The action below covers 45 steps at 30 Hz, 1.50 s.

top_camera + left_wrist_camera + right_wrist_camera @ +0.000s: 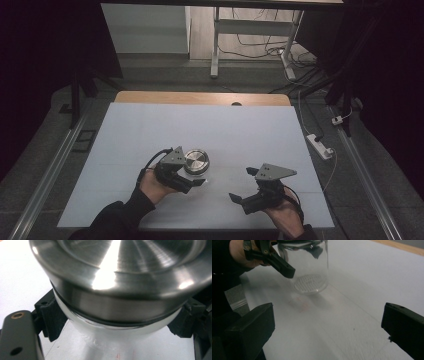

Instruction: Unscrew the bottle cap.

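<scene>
A clear glass jar (pixel 196 162) with a brushed-steel lid (pixel 120 265) stands upright on the white table cover (pixel 210 125), left of centre. My left gripper (pixel 192 176) is shut on the jar just under the lid; in the left gripper view its black pads (pixel 51 315) press on both sides of the glass (pixel 120 331). My right gripper (pixel 243 184) hovers to the right of the jar, apart from it, open with nothing between its jaws. The right gripper view looks past its spread jaws (pixel 327 327) toward the jar (pixel 310 270) and the left gripper's finger (pixel 284 266).
The white cover lies over a wooden table whose far edge (pixel 200 97) shows. A power strip (pixel 320 146) and cables lie on the floor to the right. A desk frame (pixel 215 45) stands behind the table.
</scene>
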Available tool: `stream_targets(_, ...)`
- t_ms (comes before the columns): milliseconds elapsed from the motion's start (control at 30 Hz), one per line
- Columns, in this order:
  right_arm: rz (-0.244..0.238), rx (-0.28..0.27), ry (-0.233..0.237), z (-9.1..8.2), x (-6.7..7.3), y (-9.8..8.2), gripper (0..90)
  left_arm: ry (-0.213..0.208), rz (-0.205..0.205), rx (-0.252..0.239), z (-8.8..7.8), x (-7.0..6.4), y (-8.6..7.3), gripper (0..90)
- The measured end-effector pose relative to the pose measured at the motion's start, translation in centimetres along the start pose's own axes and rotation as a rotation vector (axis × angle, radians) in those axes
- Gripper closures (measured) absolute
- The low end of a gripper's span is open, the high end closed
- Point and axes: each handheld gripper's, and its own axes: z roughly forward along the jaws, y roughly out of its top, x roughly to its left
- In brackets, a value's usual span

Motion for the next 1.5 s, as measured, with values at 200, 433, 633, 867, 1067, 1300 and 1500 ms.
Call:
stream_targets(200,-0.03,0.012,0.017,1.5,0.2,1.3,0.0,-0.013,-0.011,-0.003,0.2,0.2,-0.1,16.1)
stream_targets(433,-0.024,0.019,0.037,3.0,0.2,2.5,0.0,-0.013,-0.014,-0.005,0.2,0.2,-0.1,16.1)
stream_targets(633,-0.033,0.028,0.011,3.7,0.5,4.3,0.0,-0.012,-0.015,0.0,0.4,0.2,-0.1,16.1)
stream_targets(867,-0.054,0.045,0.036,5.5,1.1,6.0,0.0,-0.014,-0.013,0.003,0.4,0.2,-0.1,16.1)
stream_targets(1067,-0.071,0.047,0.029,6.8,1.7,7.1,0.0,-0.012,-0.013,0.007,0.5,0.2,-0.1,16.1)
stream_targets(1300,-0.08,0.05,0.033,9.0,2.5,8.4,3.5,-0.015,-0.014,0.011,0.6,0.3,-0.2,16.1)
stream_targets(1500,-0.078,0.028,0.017,9.8,3.0,8.7,17.0,-0.017,-0.018,0.01,0.6,0.2,-0.2,16.1)
